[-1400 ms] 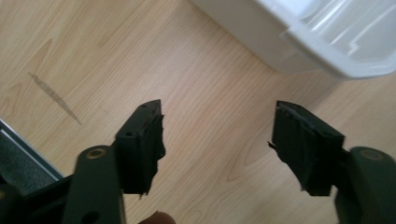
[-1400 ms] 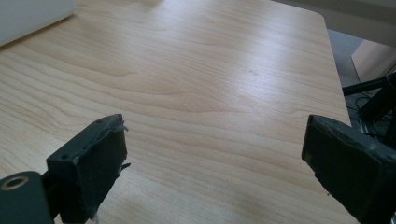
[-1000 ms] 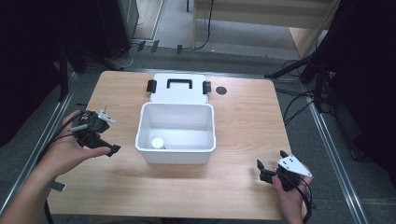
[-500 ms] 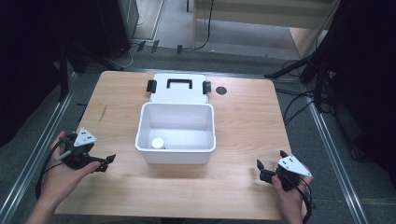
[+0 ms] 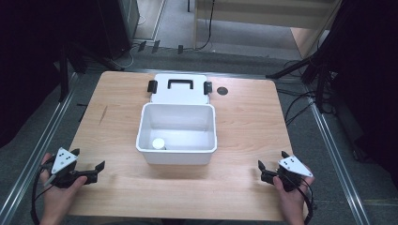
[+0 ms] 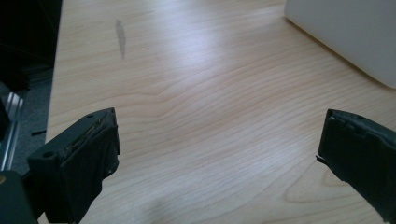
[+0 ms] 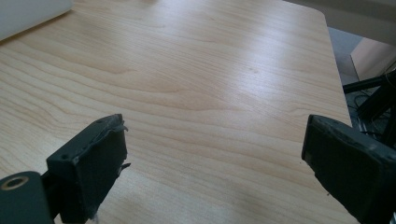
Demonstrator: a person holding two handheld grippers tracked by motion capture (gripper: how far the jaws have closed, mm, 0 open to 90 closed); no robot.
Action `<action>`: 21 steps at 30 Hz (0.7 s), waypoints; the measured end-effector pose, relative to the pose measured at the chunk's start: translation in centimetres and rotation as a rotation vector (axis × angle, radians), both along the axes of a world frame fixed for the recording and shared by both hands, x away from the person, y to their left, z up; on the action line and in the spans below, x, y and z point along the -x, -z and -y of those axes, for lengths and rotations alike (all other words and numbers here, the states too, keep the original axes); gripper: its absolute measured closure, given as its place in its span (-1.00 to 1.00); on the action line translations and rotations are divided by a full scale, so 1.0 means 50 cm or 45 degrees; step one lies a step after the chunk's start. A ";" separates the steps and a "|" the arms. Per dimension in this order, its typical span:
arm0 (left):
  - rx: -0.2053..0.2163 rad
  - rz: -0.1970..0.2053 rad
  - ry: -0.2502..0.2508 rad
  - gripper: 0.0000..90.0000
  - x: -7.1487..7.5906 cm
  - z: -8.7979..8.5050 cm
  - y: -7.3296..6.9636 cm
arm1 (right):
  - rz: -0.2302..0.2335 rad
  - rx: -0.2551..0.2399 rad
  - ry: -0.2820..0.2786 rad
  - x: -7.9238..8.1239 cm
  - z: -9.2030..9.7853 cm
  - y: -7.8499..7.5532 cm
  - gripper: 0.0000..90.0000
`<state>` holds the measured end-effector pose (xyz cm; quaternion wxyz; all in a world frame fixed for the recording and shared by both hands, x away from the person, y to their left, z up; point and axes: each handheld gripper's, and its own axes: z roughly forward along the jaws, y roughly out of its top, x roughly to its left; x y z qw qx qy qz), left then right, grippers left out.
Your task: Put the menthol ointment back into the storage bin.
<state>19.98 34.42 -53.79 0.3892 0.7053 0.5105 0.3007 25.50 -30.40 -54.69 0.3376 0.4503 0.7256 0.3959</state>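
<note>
A white open box (image 5: 177, 155) stands in the middle of the wooden table (image 5: 244, 122), its lid (image 5: 178, 93) with a black handle lying flat behind it. A small white round object (image 5: 158, 143) rests in the box's near left corner. My left gripper (image 5: 88, 158) sits low at the table's near left corner, well clear of the box. Its jaws have just been opening and stand open (image 6: 219, 135) with nothing between them. My right gripper (image 5: 272, 159) rests at the near right edge, open (image 7: 215, 140) over bare wood.
A small black round spot (image 5: 222, 91) lies on the table right of the lid. A dark streak (image 5: 103, 115) marks the wood at the left. Metal rails and cables run along the floor on both sides of the table.
My left hand has dropped and pulled back from beside the box's left wall to the near left corner. The right hand has stayed still.
</note>
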 end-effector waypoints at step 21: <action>0.098 0.053 -0.044 -1.00 0.004 -0.022 0.027 | 0.000 -0.006 0.003 0.000 0.001 0.000 -0.85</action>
